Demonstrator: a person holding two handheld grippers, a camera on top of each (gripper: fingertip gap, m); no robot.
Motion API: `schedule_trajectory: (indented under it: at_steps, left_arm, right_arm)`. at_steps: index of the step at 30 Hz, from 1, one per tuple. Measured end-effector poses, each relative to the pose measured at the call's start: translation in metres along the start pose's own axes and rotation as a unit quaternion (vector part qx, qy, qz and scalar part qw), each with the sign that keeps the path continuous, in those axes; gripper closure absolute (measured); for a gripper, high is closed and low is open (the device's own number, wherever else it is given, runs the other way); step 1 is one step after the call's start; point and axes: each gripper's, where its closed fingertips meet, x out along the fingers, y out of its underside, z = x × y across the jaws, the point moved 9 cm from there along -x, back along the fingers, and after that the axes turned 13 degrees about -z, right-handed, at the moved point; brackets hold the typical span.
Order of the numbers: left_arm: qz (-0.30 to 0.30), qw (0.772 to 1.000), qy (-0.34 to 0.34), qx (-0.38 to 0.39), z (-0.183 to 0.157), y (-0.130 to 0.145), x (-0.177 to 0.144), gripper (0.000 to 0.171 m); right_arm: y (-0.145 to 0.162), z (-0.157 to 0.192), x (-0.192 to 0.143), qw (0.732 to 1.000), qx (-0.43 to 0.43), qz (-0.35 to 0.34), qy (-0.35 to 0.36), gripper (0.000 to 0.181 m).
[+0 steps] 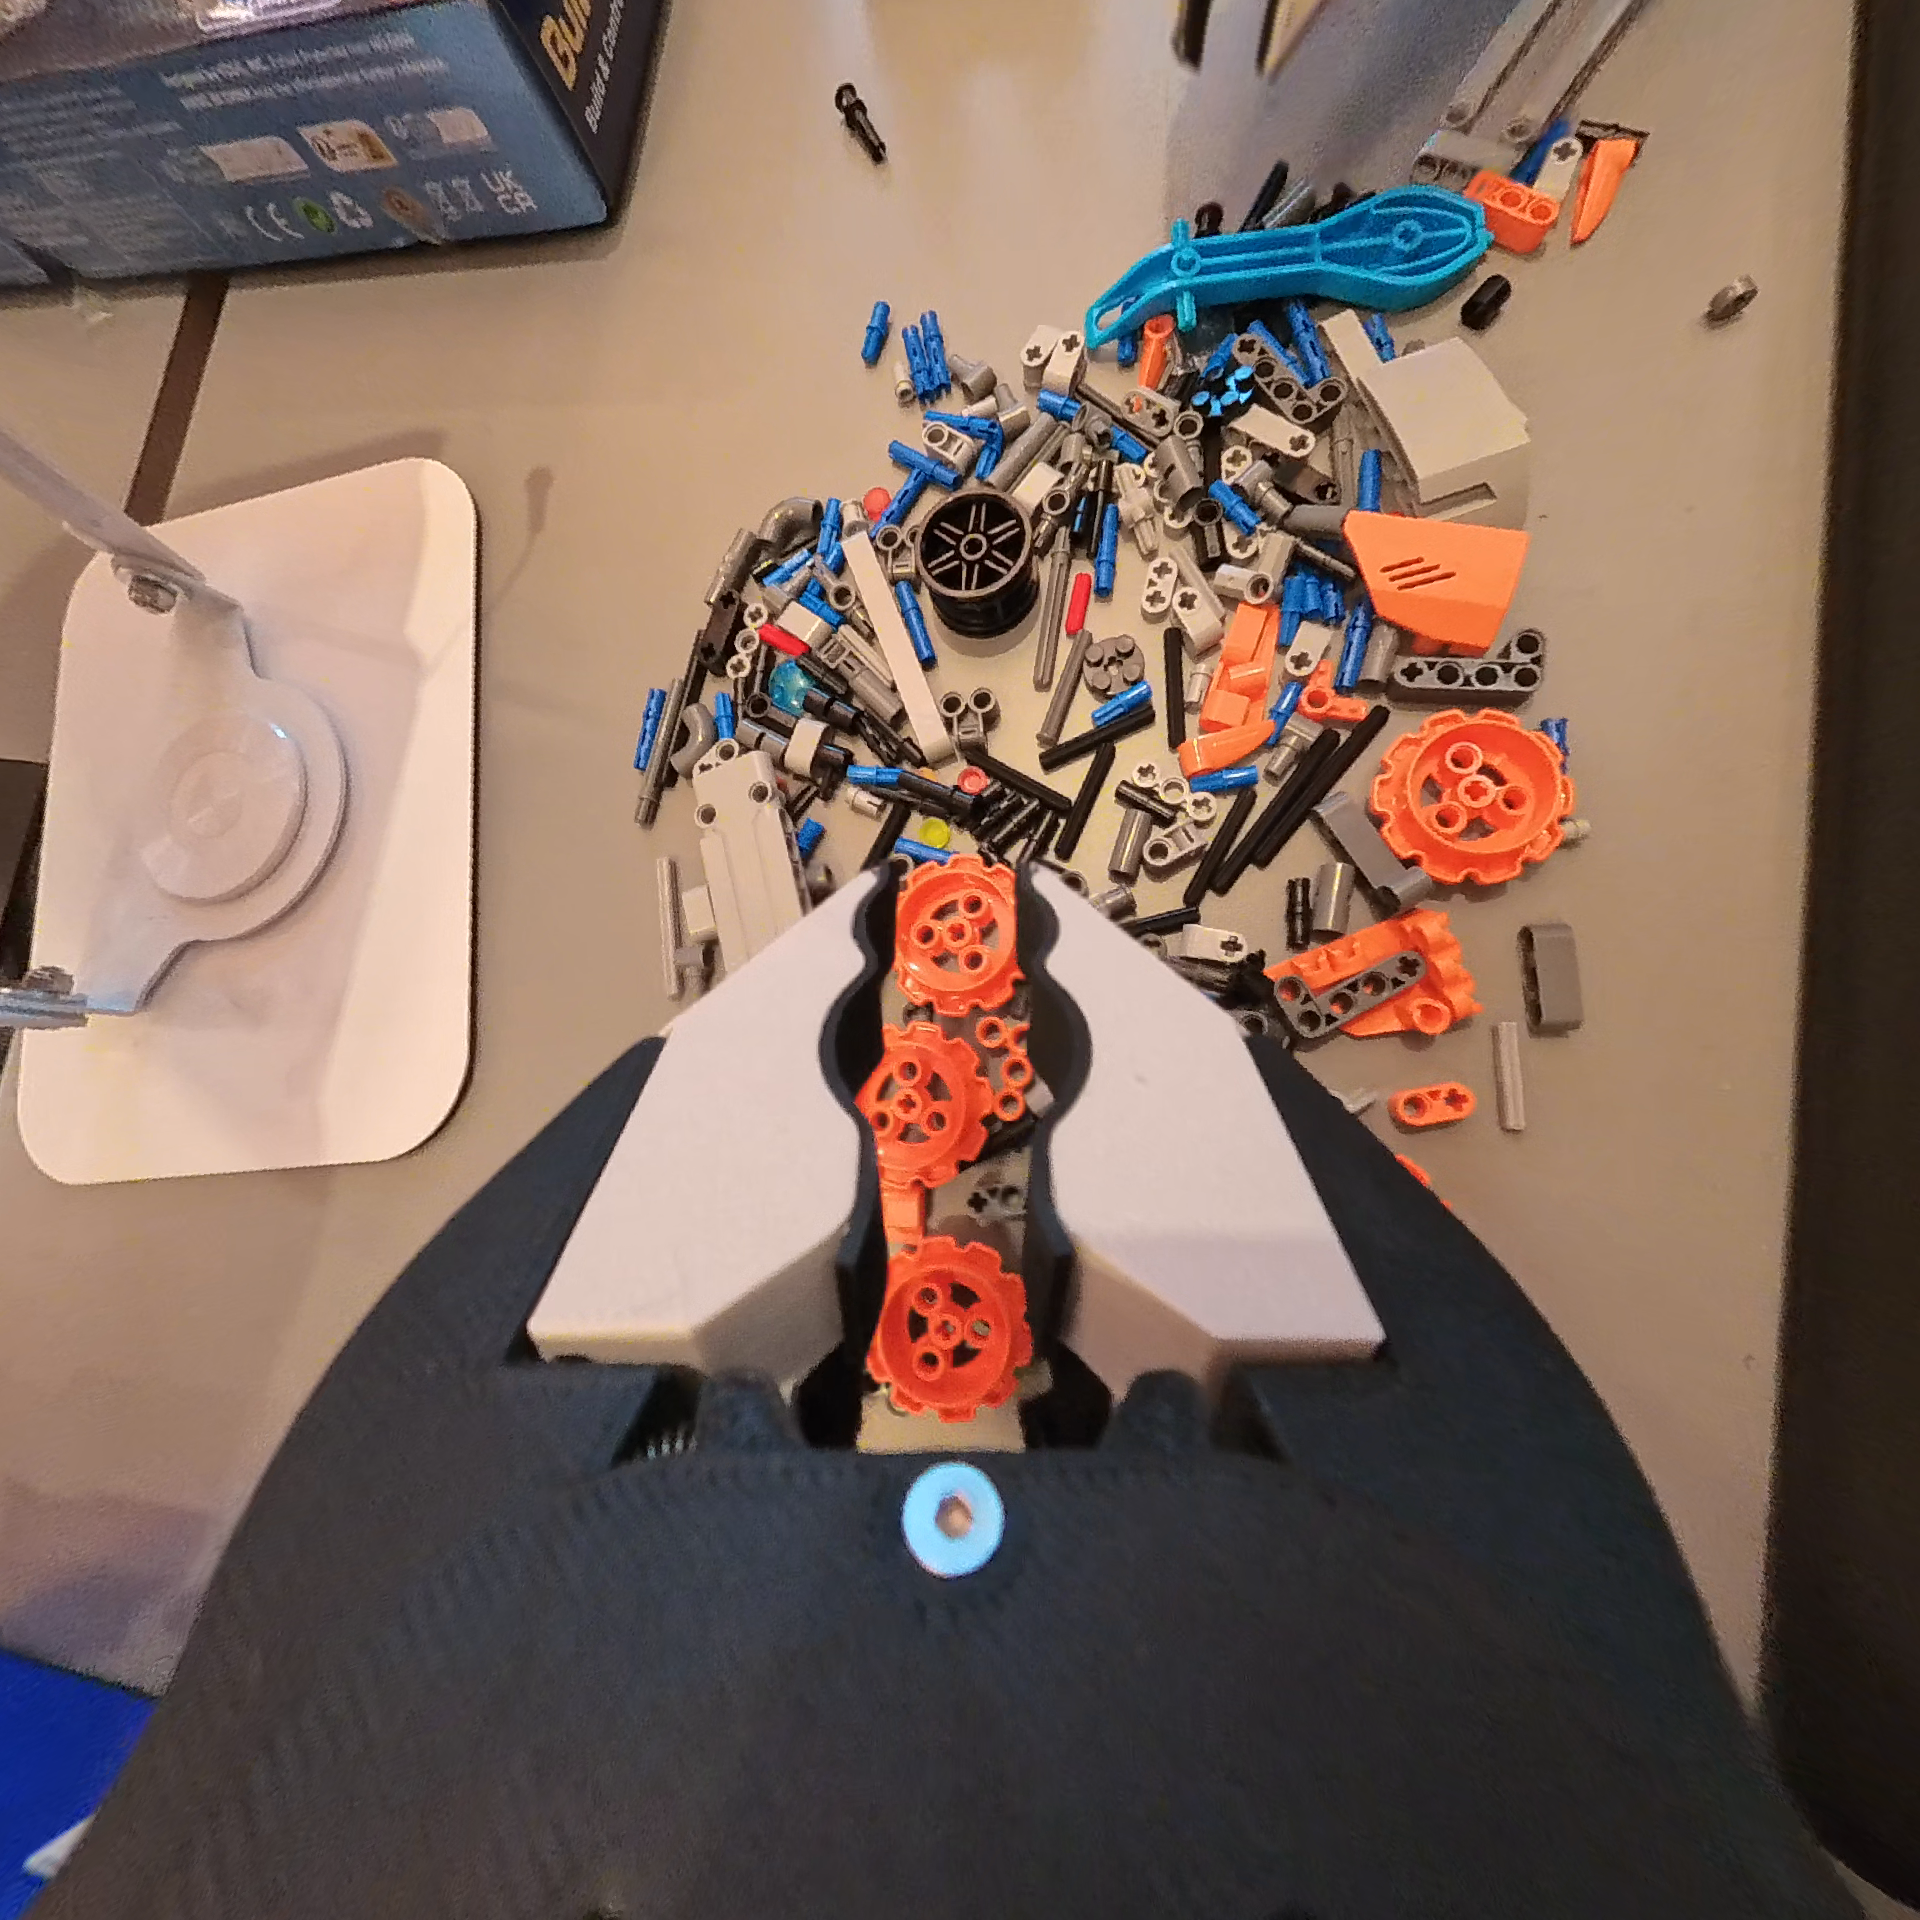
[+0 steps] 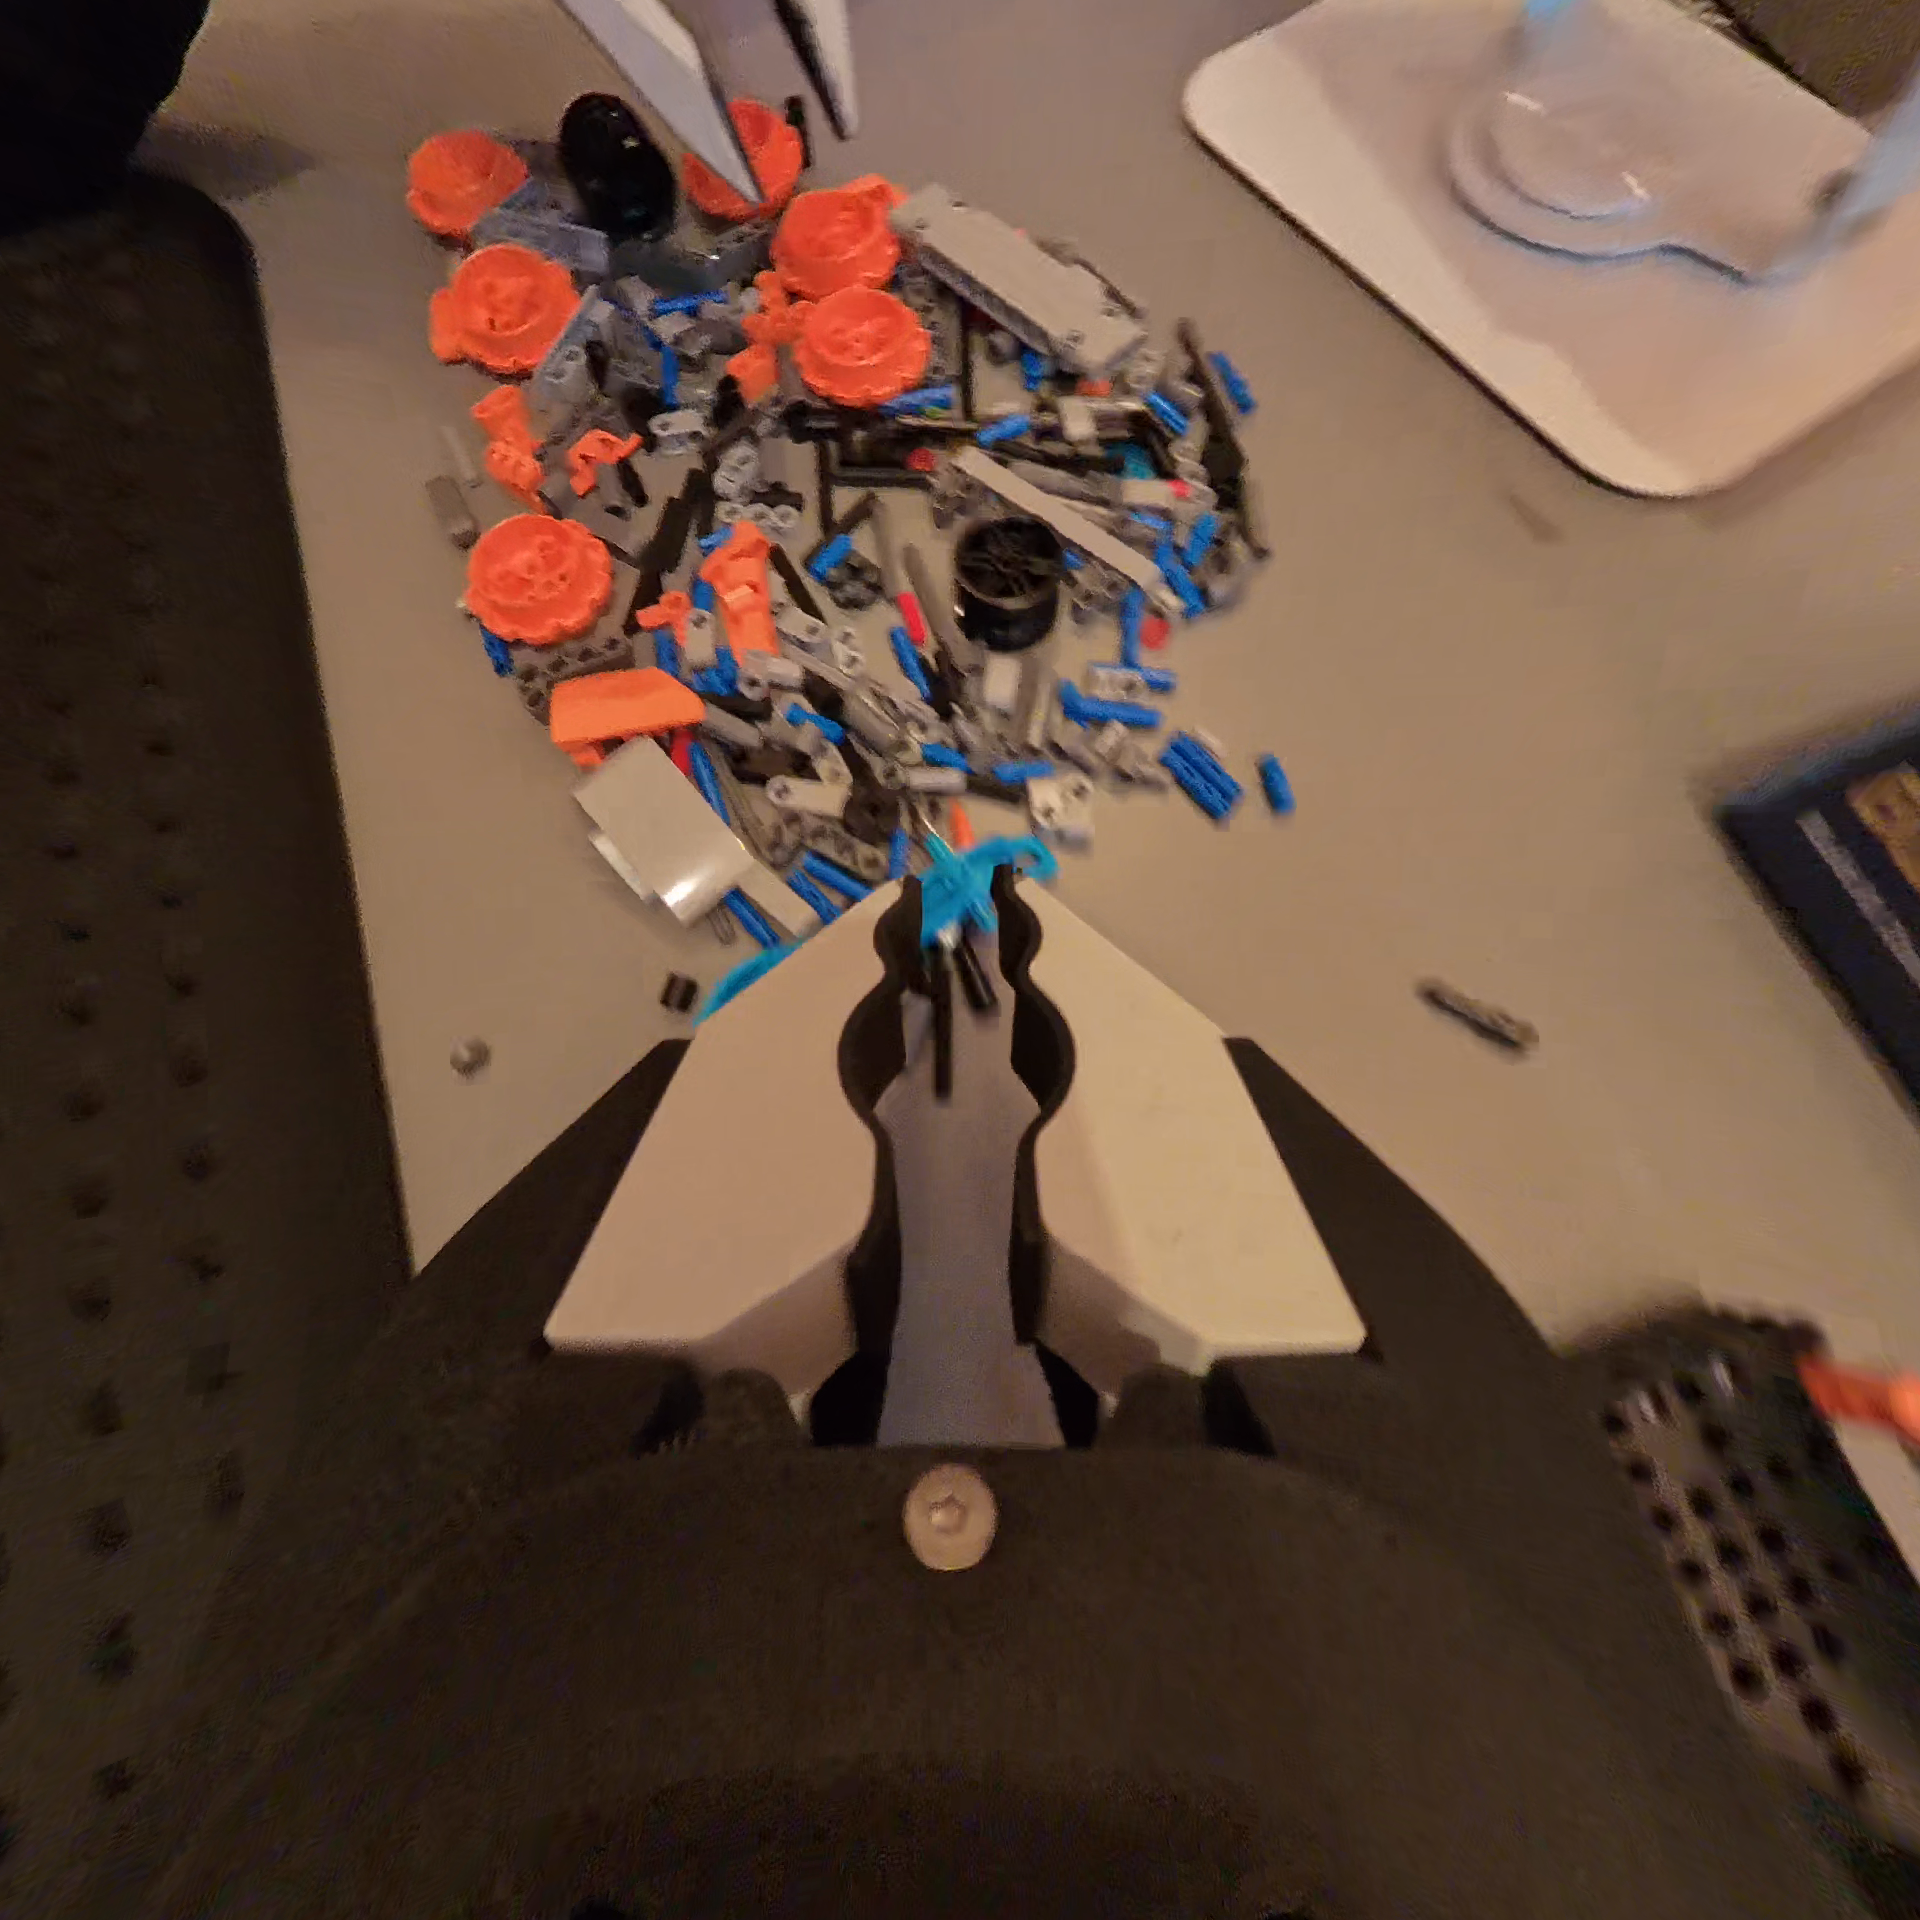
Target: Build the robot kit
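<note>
At centre frame in my left wrist view, my left claw [image 1: 961,883] hangs over the near edge of a pile of building-set parts [image 1: 1132,623] on the beige table [image 1: 623,364]. Its jaws are parted a narrow way and grip nothing. Through the gap I see three orange toothed wheels [image 1: 956,940] in a line running along the fingers, from tips back to base; whether the tips touch the first one I cannot tell.

My right claw [image 2: 956,894] sits at the pile's opposite edge, lower centre of its view, which is blurred. The thin end of a turquoise paddle-shaped part [image 2: 977,868] lies between its tips, long axis slanting off lower left. Gripped or merely straddled: cannot tell.

Nearby: white stand base [image 1: 343,935], blue carton [image 1: 312,135], black spoked wheel [image 1: 975,551].
</note>
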Motion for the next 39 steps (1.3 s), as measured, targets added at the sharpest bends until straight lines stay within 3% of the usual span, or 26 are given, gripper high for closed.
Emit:
schedule_trajectory:
  at_steps: [7,20,29,39]
  left_arm:
    - [0.002,1.000,0.017,0.001,-0.007,0.004,0.007,0.153]
    - [0.003,0.999,0.036,0.015,-0.017,-0.001,0.018,0.153]
    - [0.012,0.999,0.029,0.013,-0.015,0.003,0.019,0.154]
    - [0.011,1.000,0.024,0.008,-0.013,0.004,0.018,0.154]
  right_arm:
    - [-0.013,0.018,0.052,0.995,-0.046,0.063,-0.068,0.173]
    - [0.002,-0.002,0.047,0.991,-0.041,0.118,-0.058,0.168]
    - [-0.006,-0.003,0.050,0.992,-0.041,0.102,-0.065,0.172]
    - [-0.019,-0.003,0.083,0.991,-0.063,0.104,-0.065,0.170]
